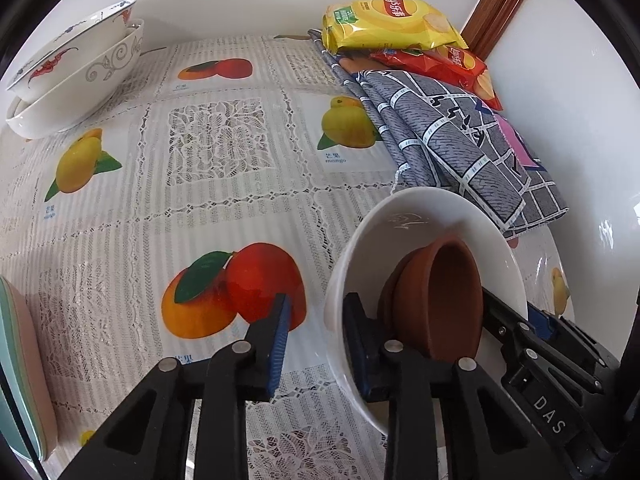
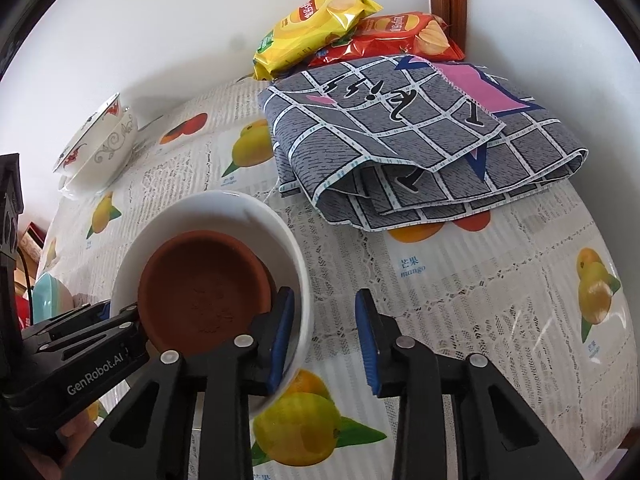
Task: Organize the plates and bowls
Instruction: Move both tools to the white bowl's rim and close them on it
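Note:
A white bowl (image 1: 400, 216) with a brown clay dish (image 1: 440, 296) inside it sits between both grippers; it also shows in the right wrist view (image 2: 224, 208), the dish (image 2: 200, 284) lying in it. My left gripper (image 1: 316, 324) is open, its jaws straddling the bowl's rim. My right gripper (image 2: 326, 320) is open, its jaws straddling the opposite rim. Two stacked patterned bowls (image 1: 76, 76) stand at the far left, also in the right wrist view (image 2: 100, 140).
A folded grey checked cloth (image 2: 420, 140) lies at the back right, with yellow (image 2: 316, 20) and red (image 2: 400, 36) chip bags behind it against the wall. Stacked green and pink plates (image 1: 24, 360) sit at the left edge. A fruit-print tablecloth (image 1: 216, 216) covers the table.

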`<state>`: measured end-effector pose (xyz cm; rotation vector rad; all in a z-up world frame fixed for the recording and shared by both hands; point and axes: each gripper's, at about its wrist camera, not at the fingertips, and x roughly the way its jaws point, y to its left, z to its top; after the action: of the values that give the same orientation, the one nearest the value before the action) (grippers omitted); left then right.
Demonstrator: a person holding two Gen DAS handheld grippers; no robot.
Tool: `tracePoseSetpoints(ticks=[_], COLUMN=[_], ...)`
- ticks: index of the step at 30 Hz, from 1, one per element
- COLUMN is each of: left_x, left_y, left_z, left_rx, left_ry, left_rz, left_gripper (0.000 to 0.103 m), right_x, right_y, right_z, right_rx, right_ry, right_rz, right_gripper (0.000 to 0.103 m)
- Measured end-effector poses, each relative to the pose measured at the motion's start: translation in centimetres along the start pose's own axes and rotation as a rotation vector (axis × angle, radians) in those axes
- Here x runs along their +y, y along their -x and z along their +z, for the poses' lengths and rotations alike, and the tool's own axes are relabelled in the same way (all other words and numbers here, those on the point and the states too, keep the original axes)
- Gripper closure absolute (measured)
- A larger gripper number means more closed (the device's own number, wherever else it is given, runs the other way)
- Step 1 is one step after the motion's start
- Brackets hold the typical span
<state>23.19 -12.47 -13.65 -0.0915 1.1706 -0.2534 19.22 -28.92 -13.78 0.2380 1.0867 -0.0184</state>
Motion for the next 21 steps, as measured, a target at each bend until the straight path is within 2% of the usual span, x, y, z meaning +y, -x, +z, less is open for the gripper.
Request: tracePoseSetpoints(ticks=[5, 21], left_x=[-0.9, -0.8], left_y=[0.1, 1.5], left_z=[-0.1, -1.5], left_rx=[-0.01, 0.003], left_ry=[-0.02, -0.002], left_rz=[0.01, -0.006], left_gripper=[0.091, 0.092], right_x=[1.1, 0.9], right_y=[0.1, 1.8], right_z=[-0.2, -1.5], right_rx=[-0.011, -0.012], right_ry=[0.012, -0.039], right_rz=[-0.006, 0.007], right_gripper=[0.092, 0.092])
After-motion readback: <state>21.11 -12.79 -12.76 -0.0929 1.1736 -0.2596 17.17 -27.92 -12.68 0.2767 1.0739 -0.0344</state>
